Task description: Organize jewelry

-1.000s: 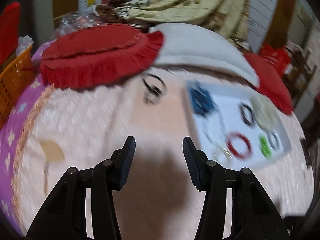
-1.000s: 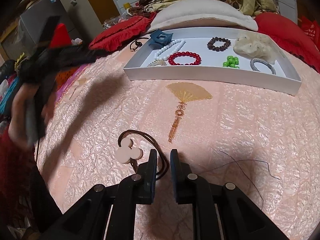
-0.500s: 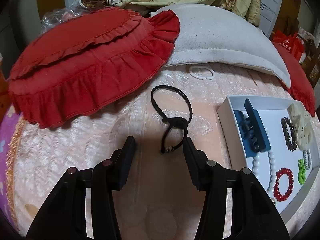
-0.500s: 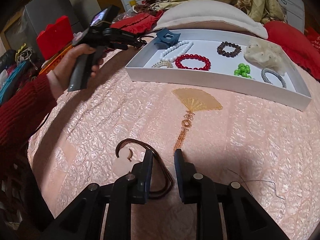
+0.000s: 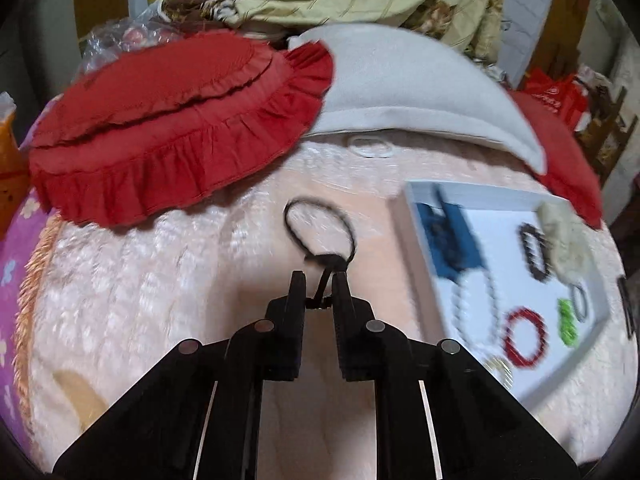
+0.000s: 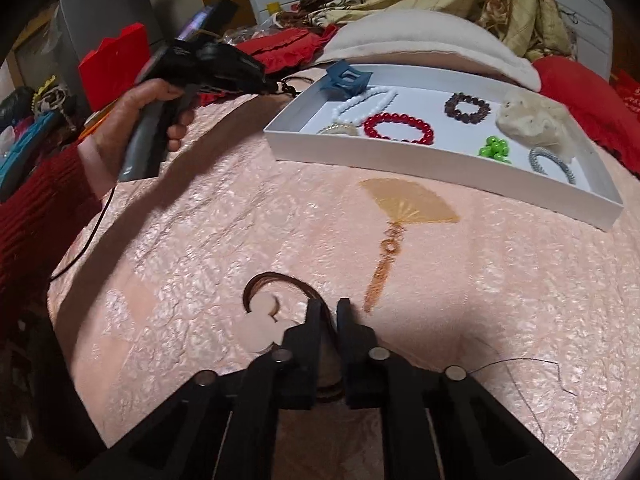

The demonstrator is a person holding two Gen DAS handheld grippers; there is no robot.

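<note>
A black hair tie (image 5: 289,224) lies on the pink bedspread, left of the white tray (image 5: 412,240). My left gripper (image 5: 320,276) is closing on the tie's lower loop; the strand and its small clasp sit pinched between the pads. From the right wrist view a hand holds that gripper (image 6: 224,68) beside the tray (image 6: 400,160). My right gripper (image 6: 329,304) has its jaws closing tight on the brown cord (image 6: 272,276) of a necklace with a pale mouse-shaped pendant (image 6: 256,332).
The tray holds a blue claw clip (image 6: 344,78), white beads, a red bracelet (image 6: 398,128), a dark bracelet, green beads and a cream scrunchie. A red frilled cushion (image 5: 168,120) and white pillow (image 5: 400,92) lie behind. A loose thread (image 6: 520,364) trails at the right.
The left gripper came down over the black hair tie and closed its jaws from wide to pinching the lower loop. The right jaws narrowed onto the brown cord.
</note>
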